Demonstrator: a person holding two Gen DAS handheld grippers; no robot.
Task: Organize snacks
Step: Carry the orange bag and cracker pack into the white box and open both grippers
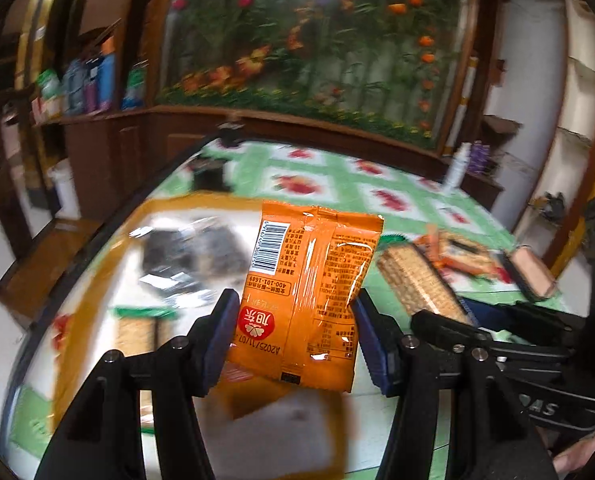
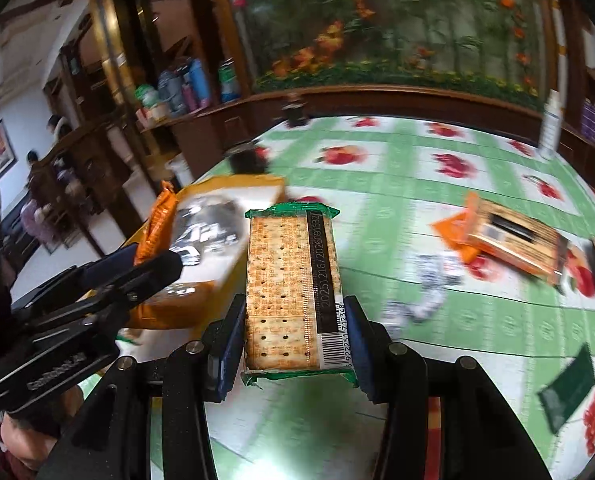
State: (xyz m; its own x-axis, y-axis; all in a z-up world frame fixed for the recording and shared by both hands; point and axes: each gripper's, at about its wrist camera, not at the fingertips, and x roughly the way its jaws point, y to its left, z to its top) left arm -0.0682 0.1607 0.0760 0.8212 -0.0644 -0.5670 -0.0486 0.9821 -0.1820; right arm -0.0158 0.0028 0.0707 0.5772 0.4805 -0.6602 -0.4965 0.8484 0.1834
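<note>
- Orange snack packet [image 1: 309, 296] clamped in the left gripper [image 1: 295, 340], jaws pressed on both its sides, back face with barcode showing, held above the orange-rimmed box [image 1: 97, 272].
- Cracker pack [image 2: 293, 292] with green ends pinched lengthwise in the right gripper [image 2: 295, 340], jaws tight on its long edges, hanging over the desk [image 2: 397, 184] just right of the box.
- Inside the box: dark blurry foil packs [image 1: 193, 256] plus another cracker pack [image 1: 137, 332] nearer the front.
- More snacks scattered on the green fruit-print cloth off to the right, including an orange-and-tan packet [image 2: 509, 236] and crumpled white wrappers [image 2: 425, 292], well apart from the box.
- Background pretty blurry, can't tell much else.
</note>
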